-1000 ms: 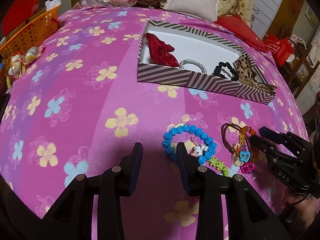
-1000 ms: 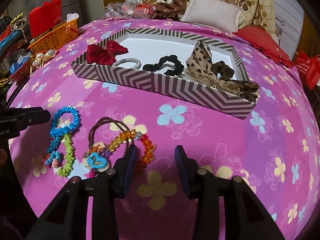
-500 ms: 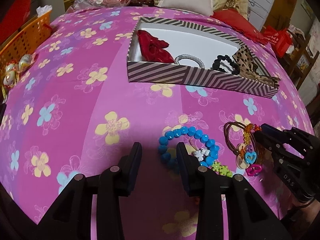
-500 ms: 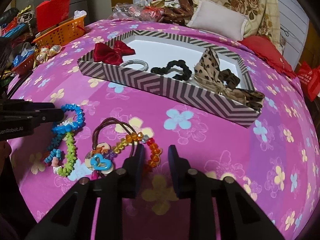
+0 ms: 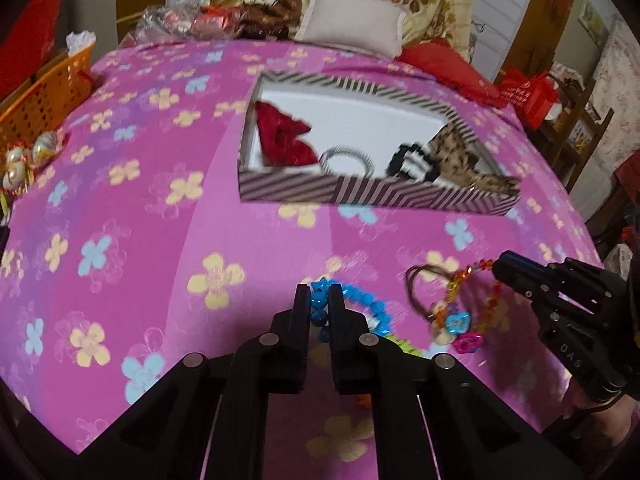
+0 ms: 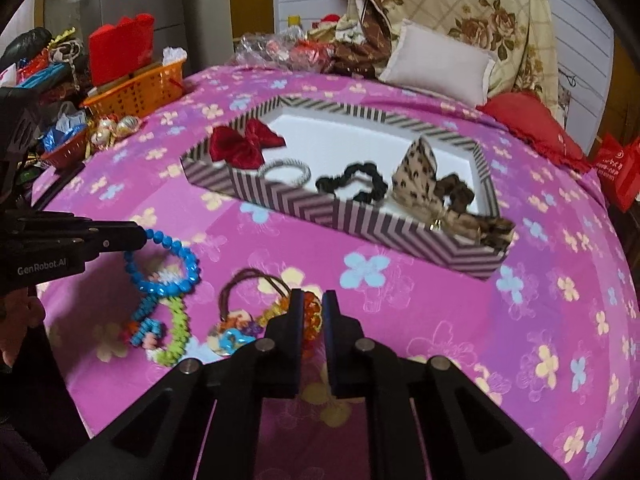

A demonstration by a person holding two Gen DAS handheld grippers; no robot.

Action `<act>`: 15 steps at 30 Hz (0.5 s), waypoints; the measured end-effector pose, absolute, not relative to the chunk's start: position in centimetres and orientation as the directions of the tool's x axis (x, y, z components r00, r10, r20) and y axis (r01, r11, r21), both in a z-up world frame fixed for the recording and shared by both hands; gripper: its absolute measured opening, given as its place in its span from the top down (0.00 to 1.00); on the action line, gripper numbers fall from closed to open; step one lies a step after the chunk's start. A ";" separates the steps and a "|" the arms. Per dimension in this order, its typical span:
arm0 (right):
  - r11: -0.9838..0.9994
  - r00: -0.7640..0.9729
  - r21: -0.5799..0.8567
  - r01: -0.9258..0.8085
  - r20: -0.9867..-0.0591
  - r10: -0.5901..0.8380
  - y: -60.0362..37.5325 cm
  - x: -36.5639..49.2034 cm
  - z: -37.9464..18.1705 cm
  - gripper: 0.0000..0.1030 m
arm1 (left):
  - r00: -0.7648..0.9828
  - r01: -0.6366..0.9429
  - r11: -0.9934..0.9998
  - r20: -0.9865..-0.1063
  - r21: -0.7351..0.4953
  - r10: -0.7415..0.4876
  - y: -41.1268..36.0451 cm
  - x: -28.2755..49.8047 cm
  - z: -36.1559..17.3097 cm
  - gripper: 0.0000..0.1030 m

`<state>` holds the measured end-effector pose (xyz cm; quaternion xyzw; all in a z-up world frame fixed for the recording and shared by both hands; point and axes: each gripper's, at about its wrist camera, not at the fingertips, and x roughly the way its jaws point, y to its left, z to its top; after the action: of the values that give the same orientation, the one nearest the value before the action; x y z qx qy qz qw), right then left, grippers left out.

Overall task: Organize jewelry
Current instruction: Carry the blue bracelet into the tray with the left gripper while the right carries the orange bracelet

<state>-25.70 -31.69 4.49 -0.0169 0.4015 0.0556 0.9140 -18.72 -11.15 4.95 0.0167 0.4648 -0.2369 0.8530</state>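
Observation:
My left gripper is shut on the blue bead bracelet, which also shows in the right wrist view. My right gripper is shut on the orange-red bead bracelet, whose beads hang from it in the left wrist view. A brown hair tie with heart charms and a green bead strand lie tangled beside them. The striped box holds a red bow, a silver hair tie, a black scrunchie and a leopard bow.
A pink flowered bedspread covers the bed. An orange basket and round ornaments sit at the left edge. A white pillow and a red cushion lie behind the box.
Both grippers have closed: the left onto the blue bracelet, the right onto the orange-red one. Both bracelets now look lifted at the gripped end.

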 end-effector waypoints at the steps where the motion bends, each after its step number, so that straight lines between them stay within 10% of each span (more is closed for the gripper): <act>1: 0.993 0.675 0.020 -0.115 -0.732 0.093 -31.7 -25.8 4.8 0.92 | 0.462 0.425 0.884 -0.794 -0.194 -0.396 -11.2 -18.8 5.5 1.00; 15: 0.988 0.742 -0.009 -0.154 -0.661 0.110 -30.8 -26.4 10.1 0.92 | 0.545 0.462 0.871 -0.722 -0.165 -0.426 -11.5 -18.7 10.9 1.00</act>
<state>-26.44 -30.83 10.08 -0.0317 0.3520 0.0709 0.9328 -18.65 -11.51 10.89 0.0226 0.4044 -0.2527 0.8787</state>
